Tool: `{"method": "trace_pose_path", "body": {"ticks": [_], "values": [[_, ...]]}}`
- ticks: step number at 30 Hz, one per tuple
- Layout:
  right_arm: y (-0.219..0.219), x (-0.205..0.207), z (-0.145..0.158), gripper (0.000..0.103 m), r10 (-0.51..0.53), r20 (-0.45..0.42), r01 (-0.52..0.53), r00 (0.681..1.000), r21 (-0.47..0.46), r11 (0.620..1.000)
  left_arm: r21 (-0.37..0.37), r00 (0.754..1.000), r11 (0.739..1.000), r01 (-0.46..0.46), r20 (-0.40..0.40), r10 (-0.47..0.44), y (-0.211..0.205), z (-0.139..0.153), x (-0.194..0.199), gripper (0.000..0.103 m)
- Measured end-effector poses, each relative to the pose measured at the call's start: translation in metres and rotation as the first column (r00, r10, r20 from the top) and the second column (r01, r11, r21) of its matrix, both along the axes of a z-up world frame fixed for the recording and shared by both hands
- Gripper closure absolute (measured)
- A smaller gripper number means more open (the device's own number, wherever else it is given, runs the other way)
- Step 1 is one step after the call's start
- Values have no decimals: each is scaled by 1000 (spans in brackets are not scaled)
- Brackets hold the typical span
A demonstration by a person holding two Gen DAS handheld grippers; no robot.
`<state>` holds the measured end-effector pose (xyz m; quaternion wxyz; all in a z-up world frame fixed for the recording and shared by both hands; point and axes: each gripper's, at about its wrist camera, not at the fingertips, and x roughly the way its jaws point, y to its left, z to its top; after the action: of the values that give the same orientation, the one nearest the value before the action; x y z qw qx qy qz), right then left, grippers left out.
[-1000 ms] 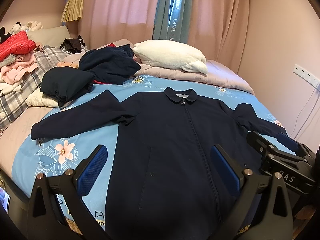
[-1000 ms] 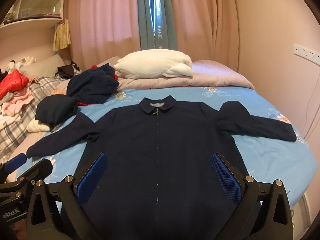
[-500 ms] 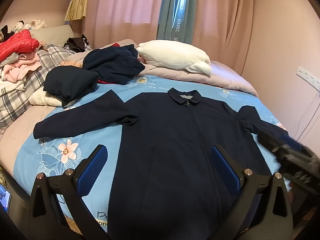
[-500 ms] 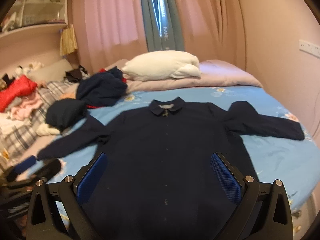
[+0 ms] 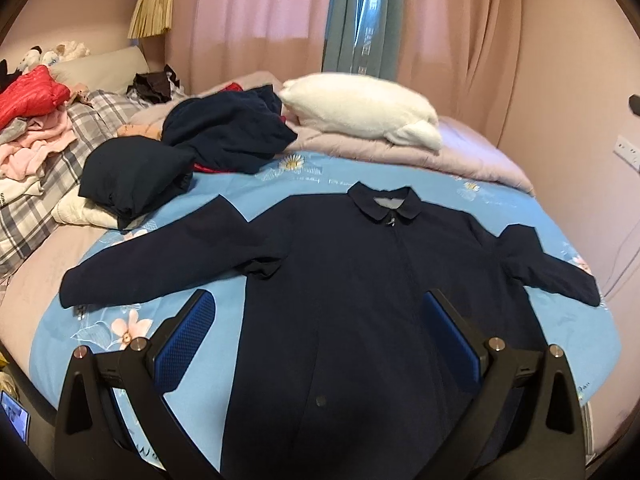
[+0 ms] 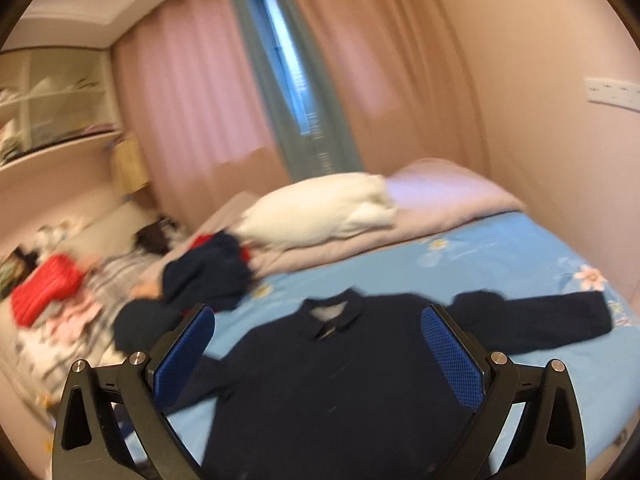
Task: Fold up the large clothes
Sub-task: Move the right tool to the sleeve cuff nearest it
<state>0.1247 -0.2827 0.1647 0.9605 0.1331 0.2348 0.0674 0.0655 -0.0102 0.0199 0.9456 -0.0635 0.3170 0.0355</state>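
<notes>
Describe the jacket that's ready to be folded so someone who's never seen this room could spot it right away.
Find the bed with the blue flowered sheet. The navy jacket lies spread flat on it, front up, collar toward the white pillow, sleeves out sideways. Unlike the dark clothes heap beside it, it is laid out, not bunched.

Left hand-held gripper [image 5: 320, 340], black arms, blue textured pads [image 5: 185, 340], silver screws

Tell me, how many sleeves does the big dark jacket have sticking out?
2. One sleeve stretches toward the pile of clothes; the other sleeve points toward the wall side of the bed. None seem hidden.
</notes>
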Motion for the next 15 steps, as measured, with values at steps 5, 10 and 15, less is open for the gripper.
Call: {"method": "trace_pose_path", "body": {"ticks": [5, 10, 15], "values": [[-61, 57, -31, 1, -175, -94, 172, 980, -35, 984, -27, 994, 1000, 5, -111, -7, -4, -32, 43, 0], [-128, 98, -98, 1, -312, -214, 315, 926, -21, 949, 7, 981, 1000, -12, -193, 13, -11, -67, 77, 1], [-188, 121, -170, 1, -423, -335, 433, 842, -49, 900, -10, 965, 999, -31, -260, 27, -9, -96, 97, 1]]}}
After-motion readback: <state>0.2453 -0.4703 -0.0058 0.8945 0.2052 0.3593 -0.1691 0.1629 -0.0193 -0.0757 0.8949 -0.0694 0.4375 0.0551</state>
